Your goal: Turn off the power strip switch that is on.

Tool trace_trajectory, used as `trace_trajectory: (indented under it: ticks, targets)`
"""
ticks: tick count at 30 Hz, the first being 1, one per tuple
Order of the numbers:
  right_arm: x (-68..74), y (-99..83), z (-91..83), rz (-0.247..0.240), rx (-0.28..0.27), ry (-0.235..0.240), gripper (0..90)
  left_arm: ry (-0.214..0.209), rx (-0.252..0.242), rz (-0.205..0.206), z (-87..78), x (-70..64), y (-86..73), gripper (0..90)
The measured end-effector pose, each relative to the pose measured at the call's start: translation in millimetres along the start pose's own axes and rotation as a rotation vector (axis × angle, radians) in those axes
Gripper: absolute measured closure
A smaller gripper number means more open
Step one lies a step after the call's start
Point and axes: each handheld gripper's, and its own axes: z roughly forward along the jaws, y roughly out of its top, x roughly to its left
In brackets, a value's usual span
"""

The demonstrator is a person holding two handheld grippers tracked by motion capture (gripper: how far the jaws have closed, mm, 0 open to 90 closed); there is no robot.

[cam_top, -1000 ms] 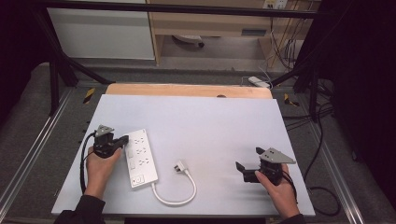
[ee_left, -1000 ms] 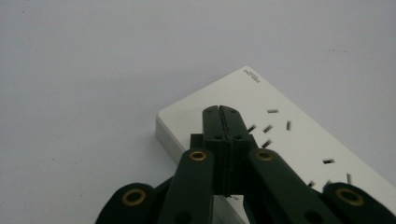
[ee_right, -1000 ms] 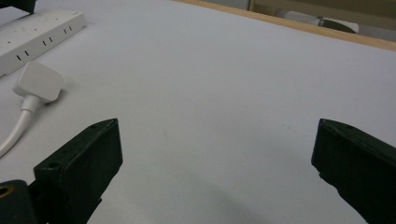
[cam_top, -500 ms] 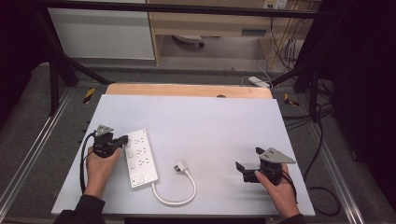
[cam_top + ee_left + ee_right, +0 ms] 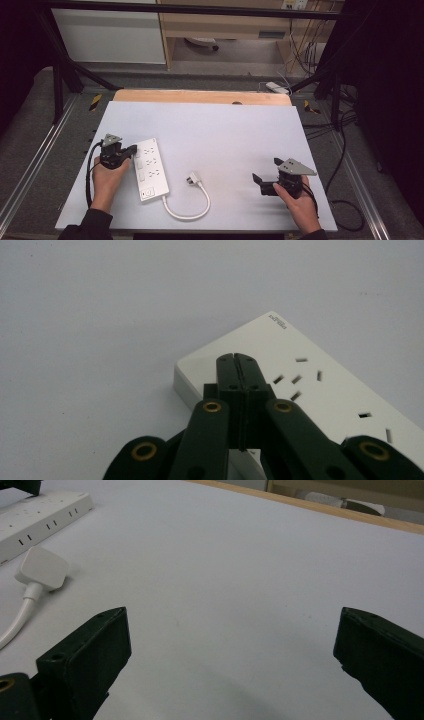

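A white rectangular plastic power strip [image 5: 151,170] lies flat on the pale grey surface [image 5: 225,130], directly beside the left tongs [image 5: 131,149], on their inner side. In the left gripper view the strip's far end [image 5: 320,385] sits just under and ahead of the tips of those tongs, with several socket slots visible to one side of them. Whether the tips touch the strip cannot be determined.

The left tongs [image 5: 235,365] are closed, both black jaws pressed flat together with nothing between them. The left hand [image 5: 107,177] holds them from the near edge of the surface.

A short white cable [image 5: 187,210] leaves the near end of the strip, loops toward the right tongs [image 5: 260,181], and ends in a white moulded plug [image 5: 192,177] lying between the two tongs, nearer the strip. In the right gripper view the plug [image 5: 42,569] rests ahead of the jaws and to one side, apart from them.

The right tongs [image 5: 230,640] are wide open and empty, with bare surface between the jaws. The right hand [image 5: 299,202] holds them well apart from the strip.
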Motion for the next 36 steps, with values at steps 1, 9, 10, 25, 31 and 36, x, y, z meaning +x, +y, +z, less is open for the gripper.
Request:
trace_trajectory:
  ticks: [1, 9, 10, 25, 31, 36]
  targets:
    - [0.0, 0.1, 0.1, 0.001, -0.001, 0.0, 2.3, 0.0, -0.002, 0.0, 0.0, -0.1, 0.1, 90.0]
    - [0.0, 0.0, 0.0, -0.001, 0.0, 0.001, 2.3, -0.003, -0.016, 0.0, -0.6, -1.0, 0.6, 90.0]
    - [0.1, 0.0, 0.1, 0.0, -0.001, 0.0, 2.3, -0.005, -0.021, 0.0, -0.9, -1.1, 0.8, 90.0]
    - [0.1, -0.1, 0.1, -0.002, 0.001, 0.0, 2.3, -0.014, -0.061, 0.005, -3.7, -3.2, 2.8, 90.0]
    - [0.1, -0.1, 0.2, -0.002, 0.001, 0.0, 2.3, -0.02, -0.084, 0.011, -4.1, -5.0, 3.6, 88.2]
    - [0.1, -0.1, 0.1, -0.002, 0.001, 0.001, 2.3, -0.024, -0.097, 0.02, -4.6, -6.5, 4.5, 86.4]
